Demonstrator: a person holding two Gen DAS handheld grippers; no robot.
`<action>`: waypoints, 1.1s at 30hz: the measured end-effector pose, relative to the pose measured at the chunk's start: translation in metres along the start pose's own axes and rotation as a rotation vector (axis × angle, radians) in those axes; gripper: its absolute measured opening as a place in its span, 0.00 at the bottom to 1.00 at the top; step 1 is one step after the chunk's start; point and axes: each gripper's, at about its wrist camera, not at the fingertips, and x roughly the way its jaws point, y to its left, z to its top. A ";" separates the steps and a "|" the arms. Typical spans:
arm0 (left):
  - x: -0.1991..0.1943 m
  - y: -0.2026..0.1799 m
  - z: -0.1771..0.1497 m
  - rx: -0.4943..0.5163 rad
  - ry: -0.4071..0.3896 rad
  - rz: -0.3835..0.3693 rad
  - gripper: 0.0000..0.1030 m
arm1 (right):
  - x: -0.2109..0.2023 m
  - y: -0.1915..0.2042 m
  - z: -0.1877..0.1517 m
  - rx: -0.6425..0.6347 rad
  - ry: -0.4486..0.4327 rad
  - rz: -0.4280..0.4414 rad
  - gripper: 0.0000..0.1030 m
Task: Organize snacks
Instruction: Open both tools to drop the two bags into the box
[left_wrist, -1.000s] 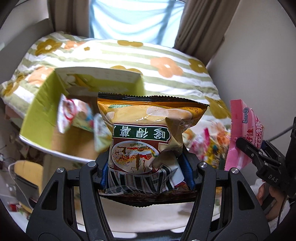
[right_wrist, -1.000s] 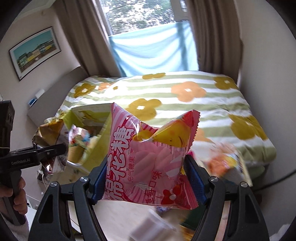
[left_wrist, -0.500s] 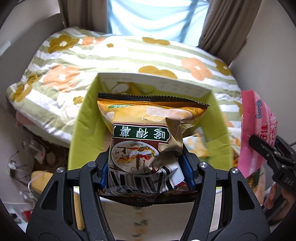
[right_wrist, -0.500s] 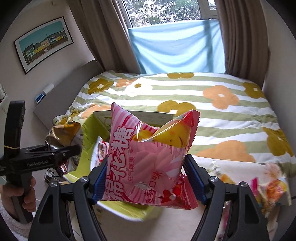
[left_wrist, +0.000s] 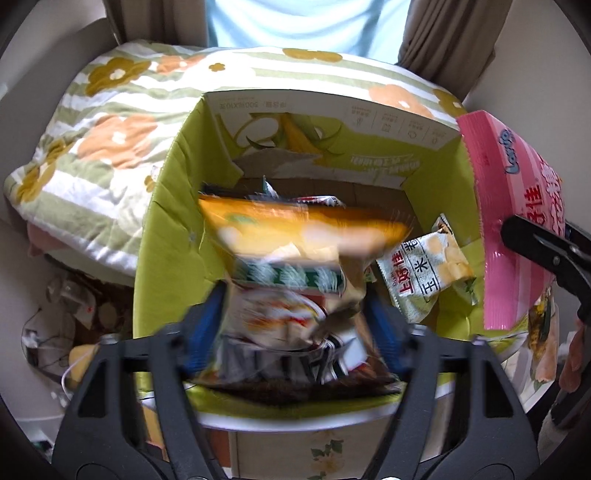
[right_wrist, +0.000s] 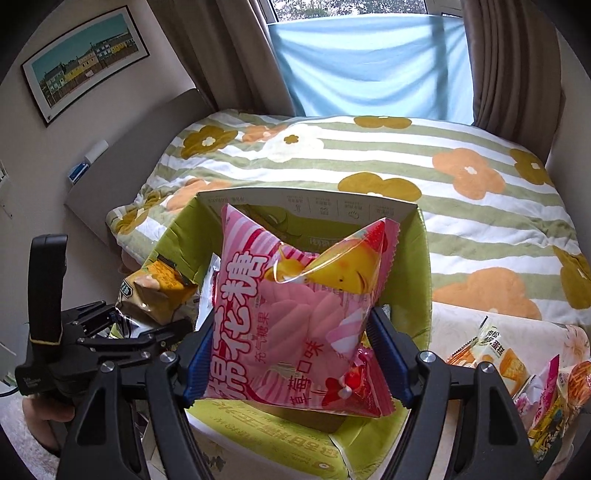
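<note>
The pink marshmallow bag (right_wrist: 295, 317) is showing "棉花糖" and "草莓口味" in the right wrist view. The green packet (left_wrist: 424, 273) in the box is bearing "上好佳" and "玉米".

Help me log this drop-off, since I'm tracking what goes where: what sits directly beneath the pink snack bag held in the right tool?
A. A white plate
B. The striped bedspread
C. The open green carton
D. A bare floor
C: in the right wrist view the pink snack bag, clamped in the right tool, hangs over the open green carton.
</note>
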 end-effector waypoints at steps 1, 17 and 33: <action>-0.001 -0.001 -0.001 0.008 -0.010 0.009 0.98 | 0.001 -0.001 0.000 0.001 0.004 0.003 0.70; -0.028 0.008 -0.031 -0.023 -0.031 0.092 1.00 | 0.015 0.003 0.001 -0.020 0.095 0.052 0.73; -0.047 0.008 -0.037 -0.059 -0.045 0.099 1.00 | 0.009 0.019 -0.013 -0.080 0.051 0.054 1.00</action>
